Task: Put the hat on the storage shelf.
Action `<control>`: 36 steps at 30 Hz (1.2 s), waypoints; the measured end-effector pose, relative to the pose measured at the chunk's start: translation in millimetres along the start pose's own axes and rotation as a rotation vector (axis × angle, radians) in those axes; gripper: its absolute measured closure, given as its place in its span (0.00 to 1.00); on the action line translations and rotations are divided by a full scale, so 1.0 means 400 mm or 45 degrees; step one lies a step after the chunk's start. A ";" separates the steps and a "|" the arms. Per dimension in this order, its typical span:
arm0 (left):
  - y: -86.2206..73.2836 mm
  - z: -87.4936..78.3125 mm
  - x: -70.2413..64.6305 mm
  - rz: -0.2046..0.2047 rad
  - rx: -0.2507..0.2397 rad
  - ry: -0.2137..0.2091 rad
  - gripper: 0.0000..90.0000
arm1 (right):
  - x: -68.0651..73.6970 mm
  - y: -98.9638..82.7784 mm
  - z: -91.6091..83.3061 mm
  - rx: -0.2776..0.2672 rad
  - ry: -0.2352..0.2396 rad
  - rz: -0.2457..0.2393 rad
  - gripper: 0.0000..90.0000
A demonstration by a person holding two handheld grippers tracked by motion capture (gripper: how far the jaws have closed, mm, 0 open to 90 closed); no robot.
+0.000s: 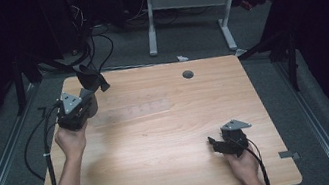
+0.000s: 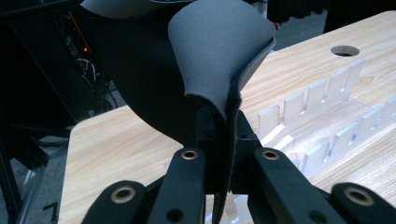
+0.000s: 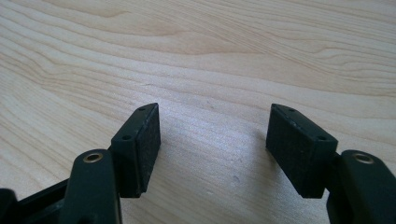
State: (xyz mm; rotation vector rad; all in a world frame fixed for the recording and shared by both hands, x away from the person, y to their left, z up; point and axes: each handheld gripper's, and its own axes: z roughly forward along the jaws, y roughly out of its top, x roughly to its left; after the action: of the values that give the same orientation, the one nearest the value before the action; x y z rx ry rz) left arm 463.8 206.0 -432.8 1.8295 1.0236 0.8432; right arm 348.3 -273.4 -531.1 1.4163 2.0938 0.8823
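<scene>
Left gripper (image 1: 92,87), fingers clamped on a grey foam sheet (image 2: 219,51), holds it raised over the counter (image 1: 160,139) edge nr a clear slotted rack (image 2: 327,121). Right gripper (image 1: 218,144) rests low w/ fingers wide, nothing betw. them. Best practice: keep the pinch firm, lower sheet edge-first, aligned w/ a slot.

Light is falling from above onto the table (image 1: 170,137), leaving the surrounding room sinking into near-black. The high view is looking soft and grainy. In the left gripper view, the cloth (image 2: 219,51) is staying sharp while the background is blurring. In the right gripper view, the pads (image 3: 148,144) are casting faint shadows on bright wood.
</scene>
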 end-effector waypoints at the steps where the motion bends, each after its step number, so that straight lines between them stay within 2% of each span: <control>1: 0.000 0.000 0.000 0.000 0.000 0.000 0.96 | 0.000 0.000 0.000 0.000 0.000 0.002 0.39; 10: 0.000 0.006 -0.012 0.001 -0.009 0.000 0.96 | 0.001 0.000 -0.001 0.000 -0.002 0.002 0.39; 16: 0.000 0.008 -0.013 -0.019 -0.012 -0.002 0.96 | 0.001 -0.001 -0.001 0.000 -0.002 0.002 0.39; 26: -0.004 0.021 -0.019 -0.022 0.006 -0.001 0.96 | 0.002 -0.001 -0.001 -0.001 0.001 0.002 0.39; 32: -0.012 0.023 -0.017 -0.066 -0.009 -0.010 0.96 | 0.002 -0.001 -0.001 0.000 0.002 0.000 0.39; 36: -0.032 0.027 -0.010 -0.101 0.005 -0.009 0.96 | 0.002 -0.001 -0.001 0.000 0.002 0.000 0.39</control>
State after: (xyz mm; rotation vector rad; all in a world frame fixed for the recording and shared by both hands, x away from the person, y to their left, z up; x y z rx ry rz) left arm 467.3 202.4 -449.4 1.7819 1.0874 0.7872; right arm 347.5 -272.9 -531.0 1.4164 2.0946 0.8838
